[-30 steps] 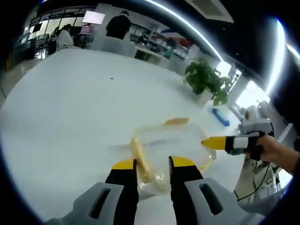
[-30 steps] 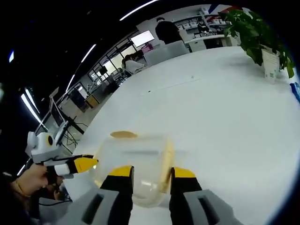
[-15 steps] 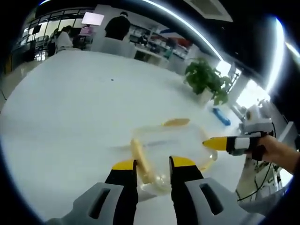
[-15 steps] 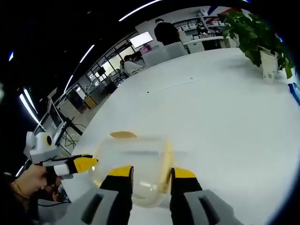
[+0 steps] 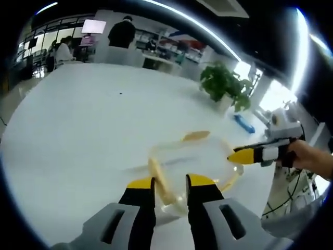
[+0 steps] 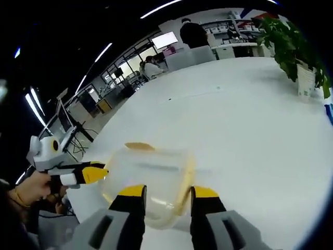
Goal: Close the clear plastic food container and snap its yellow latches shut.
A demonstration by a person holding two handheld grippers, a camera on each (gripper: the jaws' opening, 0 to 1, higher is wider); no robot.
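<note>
Two grippers flank one clear plastic food container [image 5: 195, 164], which sits on the white tabletop [image 5: 78, 120] near its edge, and the coming move turns on how each stands to it. In the left gripper view, the left gripper [image 5: 170, 183] has its jaws parted a moderate way, with nothing clamped between them; the container lies straight ahead, its near rim just past the yellow tips, and one long yellow latch [image 5: 158, 179] runs along the near-left side, reaching in towards the gap between the jaws. Whether a tip touches the plastic I cannot tell. A second yellow latch [image 5: 196, 136] shows on the far side.

The right gripper [image 5: 244, 154] comes in from the right of that view, held by a hand [image 5: 307, 159], its yellow tip right at the container's right rim. From that side its jaws look close together, but its own view shows them parted about as wide as the left pair, gripping nothing.

In the right gripper view the container [image 6: 151, 182] again lies dead ahead of the jaws, with a latch [image 6: 187, 179] along its right side near the right jaw, and the left gripper [image 6: 88, 173] pointing at the container's left wall.

Both grippers appear about equally near, on opposite sides. The lid seems to be down, though blur leaves that uncertain; the latches look unsnapped, and the left gripper seems best lined up with the near latch.
</note>
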